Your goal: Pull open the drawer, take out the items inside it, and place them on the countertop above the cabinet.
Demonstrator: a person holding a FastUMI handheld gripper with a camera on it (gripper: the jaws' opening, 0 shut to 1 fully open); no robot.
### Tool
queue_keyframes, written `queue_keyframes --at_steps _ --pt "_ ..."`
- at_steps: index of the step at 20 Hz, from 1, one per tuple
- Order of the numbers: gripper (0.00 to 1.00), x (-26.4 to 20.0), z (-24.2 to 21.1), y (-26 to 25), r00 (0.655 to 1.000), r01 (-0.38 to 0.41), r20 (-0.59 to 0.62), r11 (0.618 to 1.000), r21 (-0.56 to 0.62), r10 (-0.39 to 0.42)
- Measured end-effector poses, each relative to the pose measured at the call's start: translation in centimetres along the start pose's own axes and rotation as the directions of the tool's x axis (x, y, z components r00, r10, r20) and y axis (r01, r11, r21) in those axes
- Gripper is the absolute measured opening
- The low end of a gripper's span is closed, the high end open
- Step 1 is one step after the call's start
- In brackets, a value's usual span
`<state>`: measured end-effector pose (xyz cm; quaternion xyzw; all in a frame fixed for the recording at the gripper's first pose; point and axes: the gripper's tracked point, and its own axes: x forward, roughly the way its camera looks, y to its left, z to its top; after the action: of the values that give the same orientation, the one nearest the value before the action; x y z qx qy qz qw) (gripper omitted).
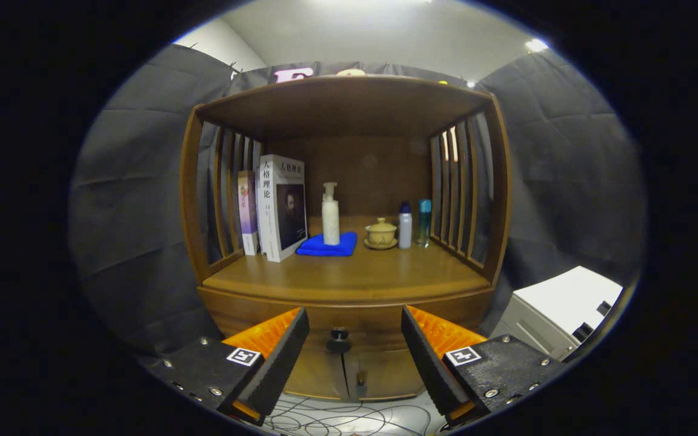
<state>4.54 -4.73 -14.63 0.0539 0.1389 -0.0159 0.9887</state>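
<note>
The gripper's (355, 348) fingers stand wide apart, empty, framing the small dark round drawer knob (339, 340) ahead, likely lined up for a pull. The brown wooden drawer (355, 318) sits closed. Above, the wooden countertop (349, 275) has bare front space for its contents.

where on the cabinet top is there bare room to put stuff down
The front strip of the countertop is bare, from the slatted sides across to its front edge. The back is crowded: books, blue cloth with pump bottle, lidded cup, two small bottles. The gripper is open, around the drawer knob.
</note>
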Motion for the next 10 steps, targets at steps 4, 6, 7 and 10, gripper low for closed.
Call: queue_keyframes --at_steps 4,6,7,10 --pt "0.95 0.9 -3.1 0.0 0.999 0.026 0.039 1.0 -0.005 -0.025" --pt "0.95 1.4 -4.4 -0.4 0.997 0.053 0.057 0.998 -0.021 -0.052" --pt "0.95 2.0 -5.0 -0.4 0.996 0.066 0.055 0.997 -0.033 -0.064" --pt "0.95 3.9 -7.0 -0.3 0.994 0.101 0.035 0.993 -0.062 -0.1"
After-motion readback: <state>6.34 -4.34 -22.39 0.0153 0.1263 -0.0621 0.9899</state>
